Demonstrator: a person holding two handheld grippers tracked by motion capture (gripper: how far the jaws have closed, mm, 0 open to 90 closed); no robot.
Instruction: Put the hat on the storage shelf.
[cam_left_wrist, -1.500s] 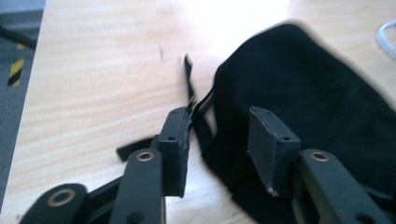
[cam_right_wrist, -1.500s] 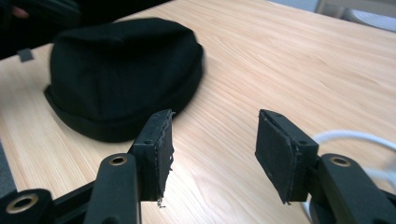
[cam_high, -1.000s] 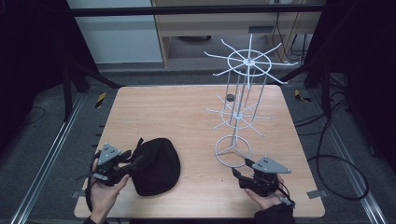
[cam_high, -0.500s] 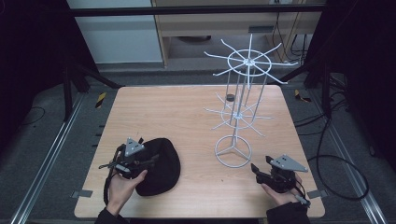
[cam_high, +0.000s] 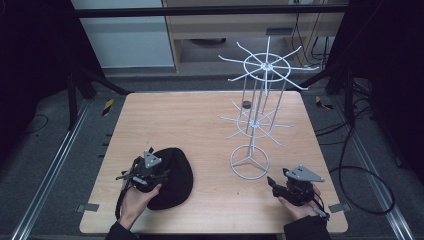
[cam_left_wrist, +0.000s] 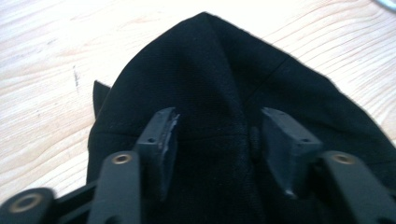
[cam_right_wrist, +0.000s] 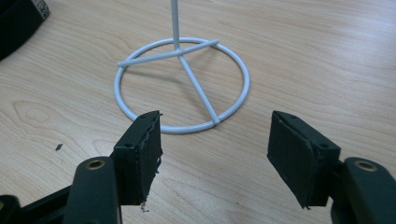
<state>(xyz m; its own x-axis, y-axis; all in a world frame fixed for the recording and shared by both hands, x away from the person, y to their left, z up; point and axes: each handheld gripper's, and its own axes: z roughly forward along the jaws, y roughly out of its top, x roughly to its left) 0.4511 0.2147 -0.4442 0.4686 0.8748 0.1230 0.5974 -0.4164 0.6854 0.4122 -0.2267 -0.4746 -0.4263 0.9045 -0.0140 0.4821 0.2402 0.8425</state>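
both grippers' jaws wide: left gripper (cam_high: 145, 172) straddles black cap (cam_high: 172, 177) at seven o'clock; soft fabric may slip.

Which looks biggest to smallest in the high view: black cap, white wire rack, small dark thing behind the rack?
1. white wire rack, tallest and widest.
2. black cap, clearly smaller.
3. small dark object, tiny; it lies farther from the camera, but the gap is too large to matter.

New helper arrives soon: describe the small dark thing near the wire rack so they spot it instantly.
Start at the wooden table and find the tall white wire rack on its right half. Just left of the rack's pole, toward the far edge, sits a small dark round object, alone on bare wood, far smaller than the black cap.
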